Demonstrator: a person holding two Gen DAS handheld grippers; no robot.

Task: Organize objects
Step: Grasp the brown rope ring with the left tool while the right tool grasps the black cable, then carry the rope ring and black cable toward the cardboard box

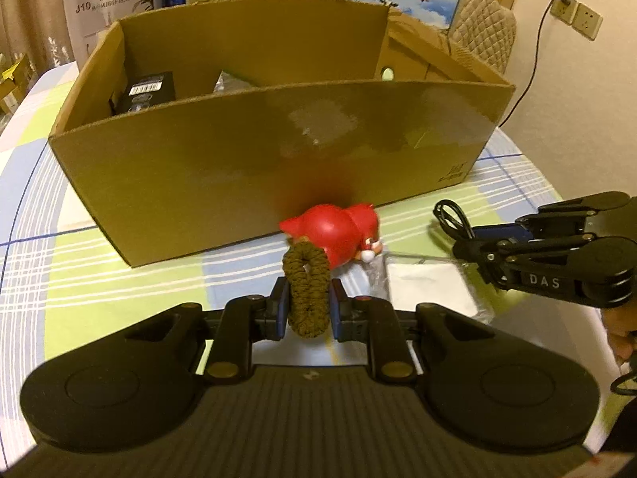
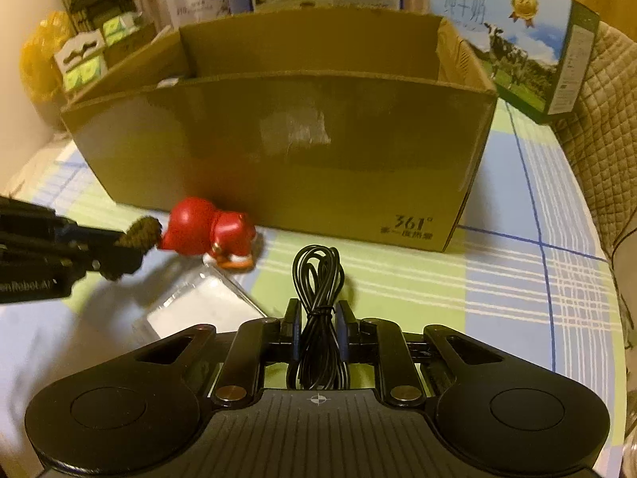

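Left gripper [image 1: 305, 303] pinches a brown braided hair tie [image 1: 305, 290] between its blue-padded fingers, the loop standing upright just above the table; right gripper [image 2: 318, 332] is clamped on a coiled black cable [image 2: 318, 279], tied at its middle, whose loop sticks out past the fingertips; both loads look lifted and carried, so the step in hand is, I judge, moving them toward the cardboard box [image 1: 278, 151] that stands just beyond, its near wall facing both cameras; the next move calls for raising each gripper above that wall's rim before reaching in and letting go, since neither item clears it from the present height; inside the box, at the far left, a black packet [image 1: 147, 89] with a barcode label already lies, and something silvery beside it that I cannot identify; on the table in front of the box, a red toy figure [image 1: 338, 235] lies on its side, close against the near wall, and a clear plastic packet [image 1: 430, 286] with white contents rests near it, between the two grippers; both appear yet to be sorted; the surface is a table under a checked cloth [image 2: 517, 279] of green, blue and white; behind the box stand printed cartons, a milk carton [image 2: 513, 36] at the far right; a quilted chair back [image 1: 481, 36] and wall sockets [image 1: 577, 16] with a plugged lead show at the right
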